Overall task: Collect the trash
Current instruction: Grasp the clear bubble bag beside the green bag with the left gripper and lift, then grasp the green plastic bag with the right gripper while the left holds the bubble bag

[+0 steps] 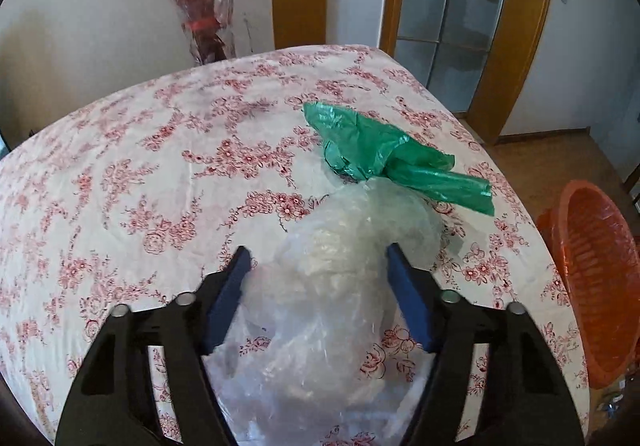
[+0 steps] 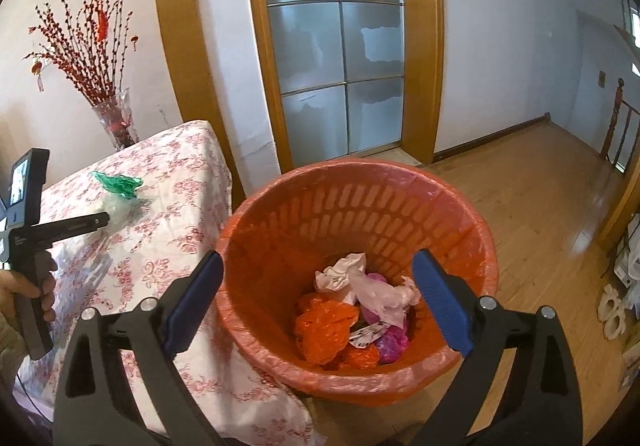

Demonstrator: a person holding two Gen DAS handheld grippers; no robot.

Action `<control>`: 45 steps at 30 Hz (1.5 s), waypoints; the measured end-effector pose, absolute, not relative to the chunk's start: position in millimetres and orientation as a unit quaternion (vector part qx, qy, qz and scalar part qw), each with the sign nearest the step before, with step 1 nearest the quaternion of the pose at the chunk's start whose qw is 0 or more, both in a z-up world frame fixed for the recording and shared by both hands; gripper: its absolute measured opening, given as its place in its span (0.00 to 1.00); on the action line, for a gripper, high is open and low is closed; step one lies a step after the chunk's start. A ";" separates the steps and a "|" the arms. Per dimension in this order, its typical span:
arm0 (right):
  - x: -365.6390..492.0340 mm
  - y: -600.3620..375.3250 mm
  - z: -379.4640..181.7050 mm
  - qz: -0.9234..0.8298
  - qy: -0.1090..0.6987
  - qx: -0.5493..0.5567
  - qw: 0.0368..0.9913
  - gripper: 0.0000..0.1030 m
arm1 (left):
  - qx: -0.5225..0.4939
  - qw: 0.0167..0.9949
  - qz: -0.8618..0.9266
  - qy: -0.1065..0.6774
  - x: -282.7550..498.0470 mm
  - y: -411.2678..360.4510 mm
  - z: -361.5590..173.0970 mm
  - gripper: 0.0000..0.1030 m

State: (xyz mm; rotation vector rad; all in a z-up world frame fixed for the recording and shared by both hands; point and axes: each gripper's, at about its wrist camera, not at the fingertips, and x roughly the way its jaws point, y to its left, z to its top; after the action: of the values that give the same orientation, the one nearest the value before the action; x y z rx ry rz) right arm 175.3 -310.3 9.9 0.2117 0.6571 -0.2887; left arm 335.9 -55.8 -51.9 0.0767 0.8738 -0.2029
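The left claw (image 1: pixel 318 258) stands partly open around the clear plastic bag (image 1: pixel 340 246), which lies on the counter (image 1: pixel 120 173) between its two blue pads (image 1: pixel 230 298); the pads do not seem to press it yet. Just beyond the claw a green bag (image 1: pixel 384 153) lies against the clear one. Both look very light, soft and crumpled, probably slippery, so the best hold is on the thick bunched middle, not on a loose edge. The right claw (image 2: pixel 318 298) is wide open and empty above the orange bin (image 2: pixel 280 230), with coloured trash (image 2: pixel 352 318) lying below it.
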 end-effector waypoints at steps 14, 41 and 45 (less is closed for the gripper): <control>206.5 -259.1 25.0 -0.074 0.324 0.081 0.940 0.91 | 0.044 0.911 -0.086 0.400 315.9 -11.9 -41.5 0.41; 416.1 -99.7 -7.9 0.031 0.396 0.001 0.918 0.66 | -0.033 0.921 0.049 0.385 354.3 168.3 -34.3 0.41; 429.0 -98.8 -21.1 0.028 0.424 0.001 0.905 0.45 | -0.033 0.919 0.047 0.390 354.1 165.4 -36.4 0.41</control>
State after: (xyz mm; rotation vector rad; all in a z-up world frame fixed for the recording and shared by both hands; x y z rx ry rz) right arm 429.0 -98.8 -21.1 0.0025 0.8768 0.0583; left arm 354.1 165.4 -36.4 -0.0687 0.8008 0.0967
